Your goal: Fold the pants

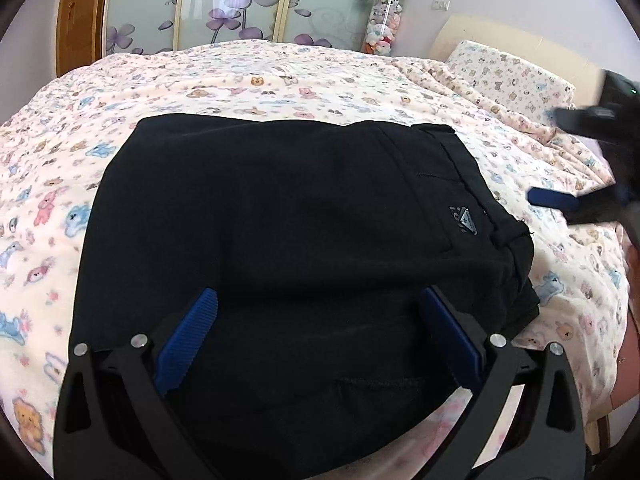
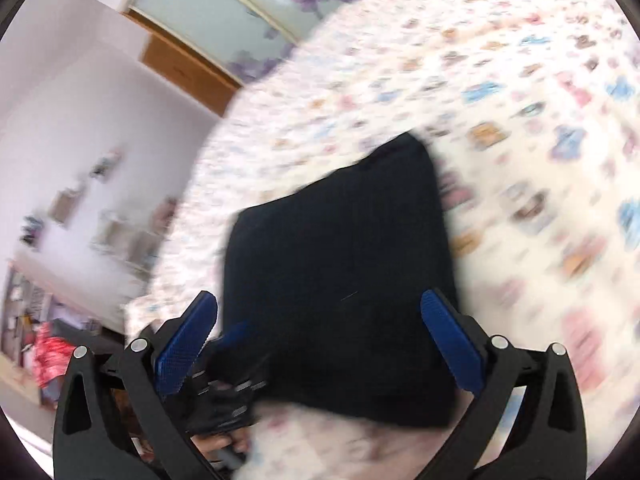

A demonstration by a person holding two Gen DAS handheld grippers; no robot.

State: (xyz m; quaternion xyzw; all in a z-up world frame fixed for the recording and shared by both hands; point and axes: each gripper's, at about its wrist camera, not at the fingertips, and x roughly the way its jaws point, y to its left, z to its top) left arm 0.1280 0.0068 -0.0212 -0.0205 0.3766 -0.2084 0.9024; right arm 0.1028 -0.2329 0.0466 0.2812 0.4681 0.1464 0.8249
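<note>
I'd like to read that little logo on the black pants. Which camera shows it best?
The left wrist view: the small triangular logo is sharp there, near the waistband of the folded pants on the bed. The right wrist view is motion-blurred; the pants are only a dark block, no logo visible.

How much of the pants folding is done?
Nearly all, it seems. Done: the pants lie on the bed as a compact, layered rectangle, waistband and logo at the right side. In hand: nothing; the left gripper and right gripper are both open, holding no cloth. Left: maybe only smoothing the top. The right view is blurred, so small wrinkles can't be judged.
</note>
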